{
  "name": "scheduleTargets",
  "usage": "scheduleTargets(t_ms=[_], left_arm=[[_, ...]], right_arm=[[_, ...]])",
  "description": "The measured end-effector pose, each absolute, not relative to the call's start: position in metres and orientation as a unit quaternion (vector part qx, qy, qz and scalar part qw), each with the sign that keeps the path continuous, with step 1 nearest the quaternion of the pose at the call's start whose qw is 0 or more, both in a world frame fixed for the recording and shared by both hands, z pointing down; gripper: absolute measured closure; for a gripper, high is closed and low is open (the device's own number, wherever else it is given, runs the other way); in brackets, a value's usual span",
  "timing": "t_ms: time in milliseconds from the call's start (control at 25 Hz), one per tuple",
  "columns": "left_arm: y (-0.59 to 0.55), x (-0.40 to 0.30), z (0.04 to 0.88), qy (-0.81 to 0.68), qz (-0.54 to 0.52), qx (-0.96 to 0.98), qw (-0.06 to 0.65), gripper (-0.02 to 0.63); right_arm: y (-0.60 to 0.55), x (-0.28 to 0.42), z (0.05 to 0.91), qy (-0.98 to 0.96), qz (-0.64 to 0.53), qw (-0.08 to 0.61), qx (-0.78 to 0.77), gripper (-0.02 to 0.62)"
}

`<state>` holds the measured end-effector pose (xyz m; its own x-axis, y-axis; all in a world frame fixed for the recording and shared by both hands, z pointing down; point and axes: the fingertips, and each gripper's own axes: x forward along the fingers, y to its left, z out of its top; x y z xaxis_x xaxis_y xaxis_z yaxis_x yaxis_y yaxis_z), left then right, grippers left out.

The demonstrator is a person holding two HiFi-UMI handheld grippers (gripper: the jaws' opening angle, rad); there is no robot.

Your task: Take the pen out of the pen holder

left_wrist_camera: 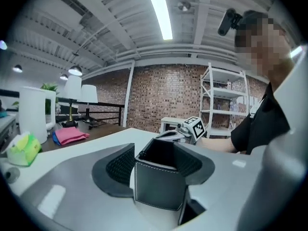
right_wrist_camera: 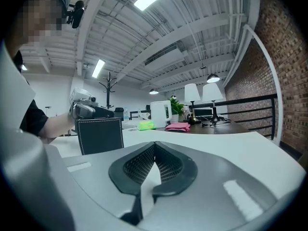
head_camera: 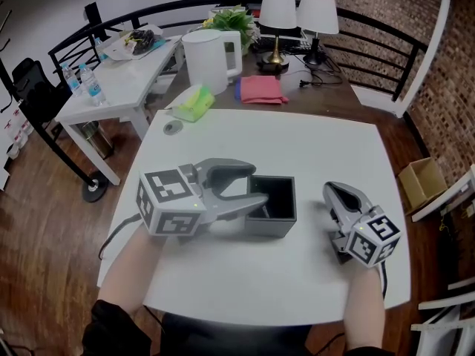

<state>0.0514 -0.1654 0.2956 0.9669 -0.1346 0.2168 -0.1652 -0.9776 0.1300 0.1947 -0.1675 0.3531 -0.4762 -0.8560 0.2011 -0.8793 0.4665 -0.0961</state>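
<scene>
A black square pen holder point(head_camera: 273, 208) stands on the white table point(head_camera: 312, 147). A thin dark stick, possibly the pen point(head_camera: 260, 212), leans inside toward its near left corner. My left gripper point(head_camera: 258, 185) reaches in from the left, jaws spread wide on either side of the holder's left part. In the left gripper view the holder point(left_wrist_camera: 159, 182) fills the space between the pads point(left_wrist_camera: 120, 165), with a sliver of white table between the left pad and the holder. My right gripper point(head_camera: 334, 189) rests on the table right of the holder, shut and empty point(right_wrist_camera: 155, 150); the holder point(right_wrist_camera: 99, 134) stands to its left.
Beyond the table, a brown desk holds a white kettle point(head_camera: 211, 58), a green object point(head_camera: 193, 102), a pink cloth point(head_camera: 261, 89) and two lamps point(head_camera: 278, 10). A small round item point(head_camera: 172, 127) lies at the table's far left. A cardboard box point(head_camera: 421, 182) sits on the floor, right.
</scene>
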Motion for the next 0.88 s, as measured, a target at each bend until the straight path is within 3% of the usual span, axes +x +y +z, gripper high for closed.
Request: scheduleTargets(t_ms=[280, 600, 880], left_arm=[[-0.160, 0.053, 0.284, -0.067, 0.106, 0.992, 0.029, 0.365], [-0.165, 0.052, 0.290, -0.084, 0.123, 0.987, 0.067, 0.367], [-0.146, 0.059, 0.280, -0.053, 0.118, 0.990, 0.046, 0.378]], right_arm=[[-0.167, 0.193, 0.352, -0.856, 0.094, 0.063, 0.505, 0.581], [-0.168, 0.194, 0.352, -0.855, 0.094, 0.061, 0.506, 0.581], [-0.168, 0.194, 0.353, -0.856, 0.094, 0.063, 0.504, 0.581]])
